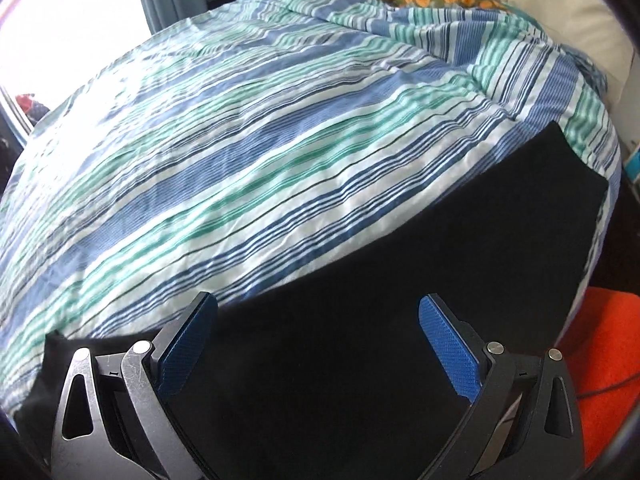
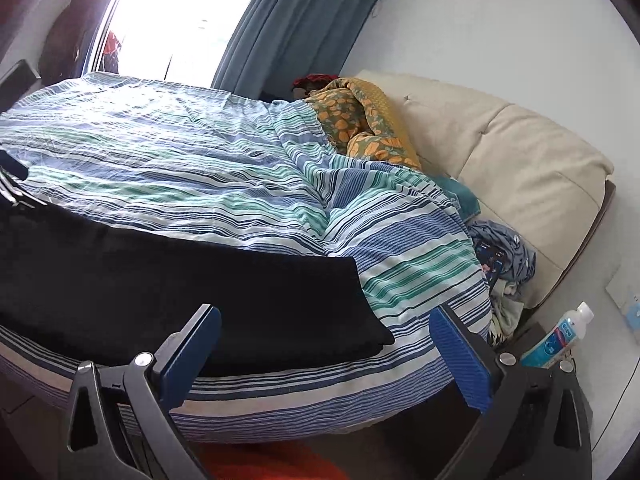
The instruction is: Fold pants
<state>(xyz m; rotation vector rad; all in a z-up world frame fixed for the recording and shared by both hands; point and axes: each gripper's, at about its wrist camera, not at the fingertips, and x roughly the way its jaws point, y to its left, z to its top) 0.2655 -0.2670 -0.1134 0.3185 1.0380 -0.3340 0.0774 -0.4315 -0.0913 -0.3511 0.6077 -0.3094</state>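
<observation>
Dark navy pants (image 1: 380,300) lie flat in a long folded band along the near edge of the striped bed (image 1: 240,160). My left gripper (image 1: 316,312) hovers open right over them, its blue pads (image 1: 448,344) spread wide with only cloth below. In the right wrist view the same pants (image 2: 180,288) stretch from the left edge to a squared end near the middle. My right gripper (image 2: 324,320) is open too, held off the bed's near edge by that end of the pants, with nothing between its fingers (image 2: 460,356).
A striped blue, green and white cover (image 2: 200,168) spans the bed. An orange-flowered blanket (image 2: 360,128) and cream headboard cushions (image 2: 520,184) sit at the far right. A heap of clothes (image 2: 504,264) and a water bottle (image 2: 560,336) stand beside the bed. An orange rug (image 1: 608,360) lies below.
</observation>
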